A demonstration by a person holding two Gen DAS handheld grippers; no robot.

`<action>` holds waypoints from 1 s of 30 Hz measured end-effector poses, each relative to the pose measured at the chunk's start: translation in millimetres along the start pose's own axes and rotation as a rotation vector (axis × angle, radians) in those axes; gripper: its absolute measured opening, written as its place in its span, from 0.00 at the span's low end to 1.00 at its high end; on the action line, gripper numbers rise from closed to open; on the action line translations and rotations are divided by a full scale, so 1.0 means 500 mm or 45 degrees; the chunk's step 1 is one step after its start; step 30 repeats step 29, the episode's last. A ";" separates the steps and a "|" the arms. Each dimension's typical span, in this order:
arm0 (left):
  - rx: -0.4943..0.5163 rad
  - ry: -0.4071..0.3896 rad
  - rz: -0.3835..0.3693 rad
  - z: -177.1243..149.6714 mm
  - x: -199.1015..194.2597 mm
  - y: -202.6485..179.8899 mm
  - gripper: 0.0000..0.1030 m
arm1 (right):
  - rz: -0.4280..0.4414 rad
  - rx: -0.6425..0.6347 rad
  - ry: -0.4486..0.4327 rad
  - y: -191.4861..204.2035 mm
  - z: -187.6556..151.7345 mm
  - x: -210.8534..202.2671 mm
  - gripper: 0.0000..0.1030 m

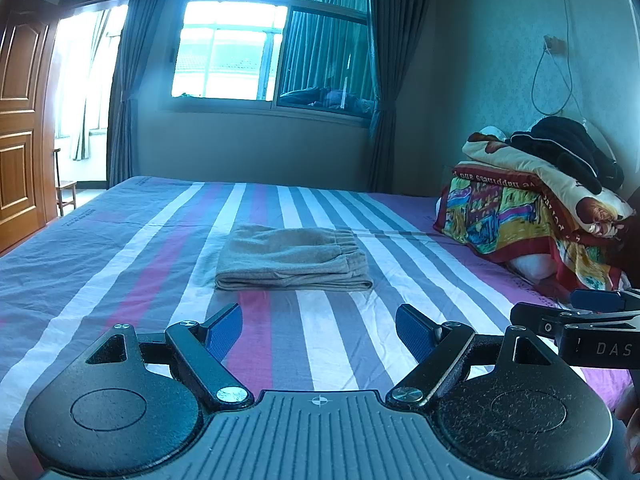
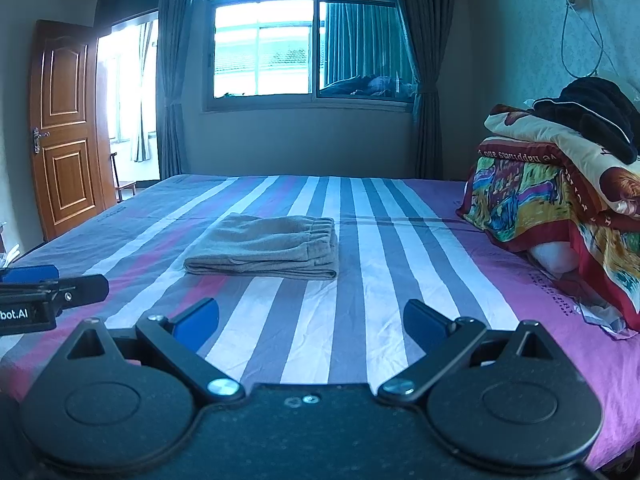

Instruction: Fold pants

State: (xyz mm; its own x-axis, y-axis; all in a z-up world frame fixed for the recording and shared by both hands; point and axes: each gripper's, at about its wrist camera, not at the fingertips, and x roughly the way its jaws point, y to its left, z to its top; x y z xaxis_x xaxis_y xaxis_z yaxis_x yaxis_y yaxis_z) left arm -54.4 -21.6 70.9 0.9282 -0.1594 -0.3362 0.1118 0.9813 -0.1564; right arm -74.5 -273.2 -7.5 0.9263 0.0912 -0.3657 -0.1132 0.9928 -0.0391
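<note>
The pants (image 1: 294, 258) sit folded in a neat stack mid-frame on the striped bed (image 1: 120, 240); left gripper (image 1: 320, 330) and right gripper (image 2: 312, 322) hang open and empty at the bottom; little looks left to do.

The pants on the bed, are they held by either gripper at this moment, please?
No, the folded pants lie alone on the striped bed, beyond the open left gripper and right gripper.

"das" on right tongs (image 1: 596, 320); "bot.ai" left tongs (image 2: 44, 292)
</note>
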 end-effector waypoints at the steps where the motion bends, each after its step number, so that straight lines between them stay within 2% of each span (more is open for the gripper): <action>1: 0.000 0.002 -0.002 0.001 0.000 0.000 0.81 | 0.000 0.001 0.000 -0.001 -0.001 0.000 0.96; 23: -0.010 -0.018 -0.010 -0.010 -0.003 0.000 0.81 | -0.003 0.003 0.007 -0.003 -0.008 0.005 0.96; 30: -0.011 -0.010 -0.051 -0.011 -0.002 -0.007 0.81 | 0.004 0.002 0.011 -0.001 -0.010 0.005 0.96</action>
